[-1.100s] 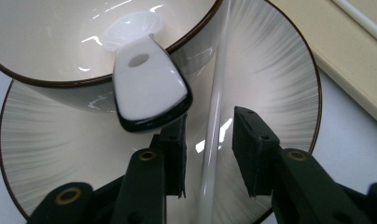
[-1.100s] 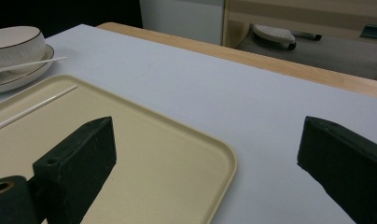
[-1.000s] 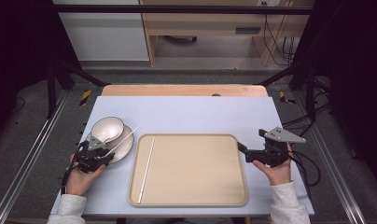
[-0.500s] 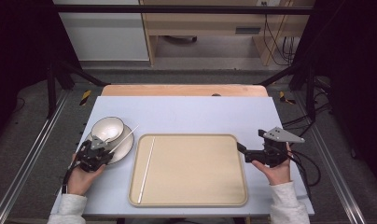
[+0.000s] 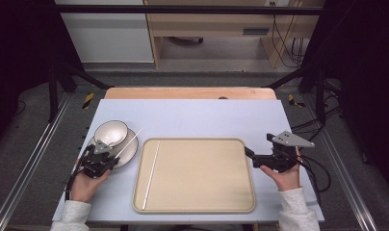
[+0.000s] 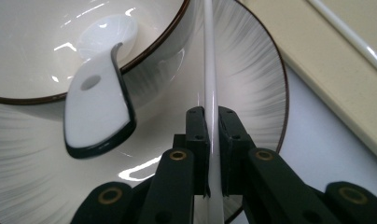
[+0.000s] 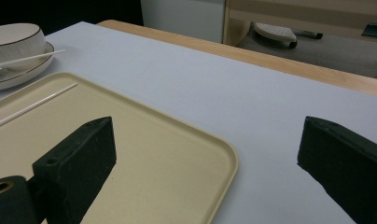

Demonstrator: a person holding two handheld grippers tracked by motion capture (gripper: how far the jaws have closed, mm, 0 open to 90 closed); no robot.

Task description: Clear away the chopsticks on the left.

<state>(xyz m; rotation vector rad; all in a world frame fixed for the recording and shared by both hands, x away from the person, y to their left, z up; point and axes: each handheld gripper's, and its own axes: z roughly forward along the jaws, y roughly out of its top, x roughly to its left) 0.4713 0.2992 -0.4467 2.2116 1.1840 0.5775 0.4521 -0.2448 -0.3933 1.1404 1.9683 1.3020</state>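
A white chopstick (image 6: 209, 70) is pinched between the jaws of my left gripper (image 6: 213, 112), which is shut on it over the striped plate (image 6: 256, 88). The stick slants up and right over the plate's rim (image 5: 133, 139). On the plate stands a white bowl (image 5: 110, 133) with a white, dark-edged spoon (image 6: 95, 112) leaning in it. A second white chopstick (image 5: 151, 173) lies along the left side of the beige tray (image 5: 202, 192). My right gripper (image 5: 250, 155) is open at the tray's right edge, with nothing between its jaws (image 7: 205, 135).
The tray fills the middle of the pale blue table (image 5: 192, 120). A wooden strip (image 5: 190, 93) runs along the far edge. Bare tabletop lies beyond the tray and to its right (image 7: 252, 107).
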